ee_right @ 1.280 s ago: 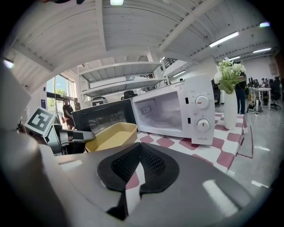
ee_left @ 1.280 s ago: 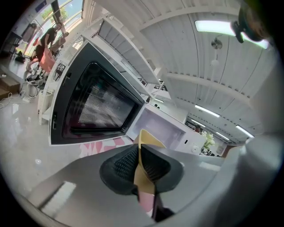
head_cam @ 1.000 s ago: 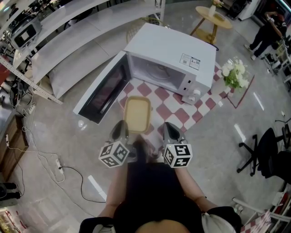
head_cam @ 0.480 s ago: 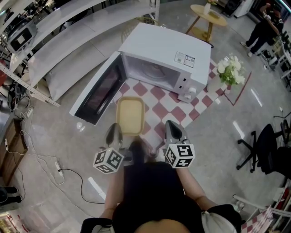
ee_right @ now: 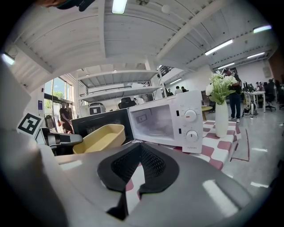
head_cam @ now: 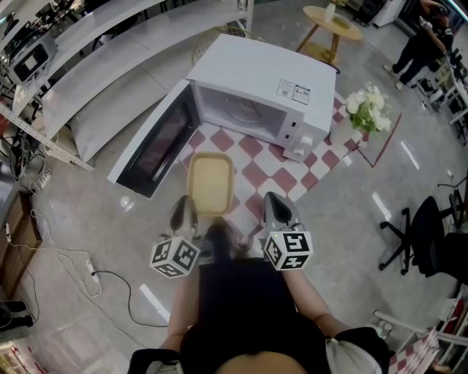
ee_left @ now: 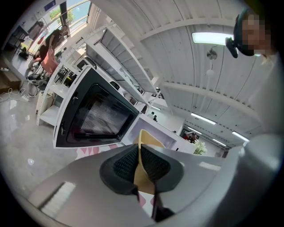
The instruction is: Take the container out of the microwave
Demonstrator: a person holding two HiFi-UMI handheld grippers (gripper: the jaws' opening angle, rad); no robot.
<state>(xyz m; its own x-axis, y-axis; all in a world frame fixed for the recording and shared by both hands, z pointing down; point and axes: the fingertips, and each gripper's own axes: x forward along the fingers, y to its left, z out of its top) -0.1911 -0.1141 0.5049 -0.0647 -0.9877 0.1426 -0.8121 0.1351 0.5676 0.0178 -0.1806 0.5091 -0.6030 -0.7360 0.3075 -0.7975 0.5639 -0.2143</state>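
Note:
The white microwave (head_cam: 259, 84) stands on a checked cloth with its door (head_cam: 157, 142) swung open to the left; its cavity (ee_right: 156, 120) holds only the turntable. The shallow yellow container (head_cam: 210, 182) is outside, held in the air in front of the open door. My left gripper (head_cam: 184, 212) is shut on its near rim, and the yellow wall (ee_left: 148, 141) shows between the black pads (ee_left: 124, 162). My right gripper (head_cam: 276, 208) hangs to the right of the container, apart from it, shut with nothing between its pads (ee_right: 153, 164). In the right gripper view the container (ee_right: 100, 137) lies to the left.
The red-and-white checked cloth (head_cam: 281, 175) lies under the microwave. A vase of white flowers (head_cam: 368, 109) stands at its right corner. A round wooden table (head_cam: 333, 22) and a person (head_cam: 424, 40) are behind, an office chair (head_cam: 424, 241) right, floor cables (head_cam: 95, 270) left.
The head view has shifted slightly, so the microwave sits a little further left. The container stays in my left gripper in front of the door. Both grips are unchanged.

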